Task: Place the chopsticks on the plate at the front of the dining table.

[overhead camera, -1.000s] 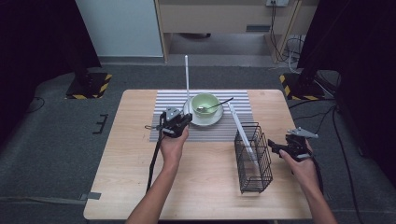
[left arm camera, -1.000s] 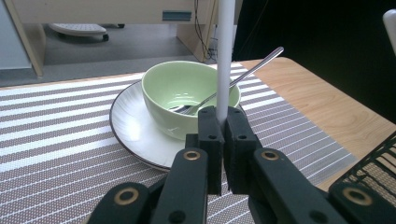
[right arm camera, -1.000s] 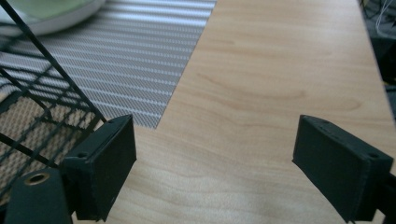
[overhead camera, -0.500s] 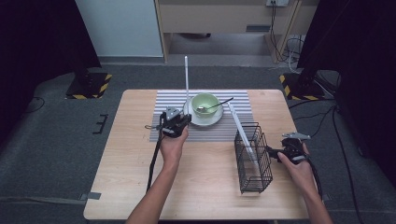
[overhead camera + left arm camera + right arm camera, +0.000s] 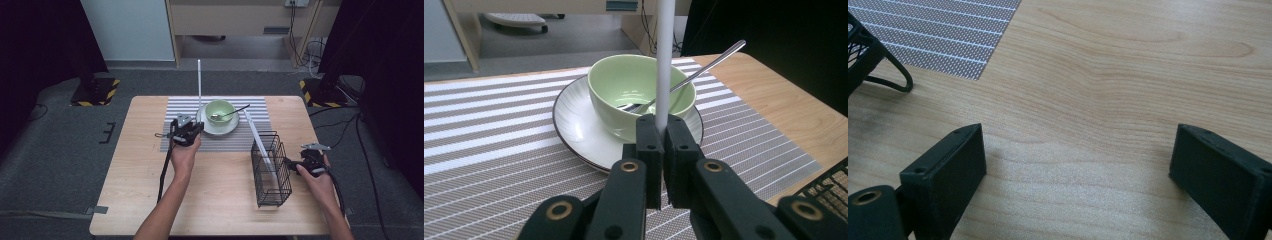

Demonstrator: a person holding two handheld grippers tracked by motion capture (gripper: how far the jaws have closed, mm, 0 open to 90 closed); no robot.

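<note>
One smooth white rod (image 5: 664, 65) stands upright at frame centre, pinched in the left tool (image 5: 663, 131). Behind it: one glossy green bowl (image 5: 640, 90), one white saucer (image 5: 574, 125), one metal spoon (image 5: 704, 65), striped woven mat (image 5: 484, 150). The right tool (image 5: 1075, 160) gapes over the wooden counter (image 5: 1128, 75), beside one black wire basket (image 5: 270, 170).

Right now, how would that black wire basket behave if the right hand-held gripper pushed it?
The black wire basket looks light, being open mesh, so it would probably slide. It stands tall and narrow, so a high push might tip it. The white stick leaning inside could shift.
</note>
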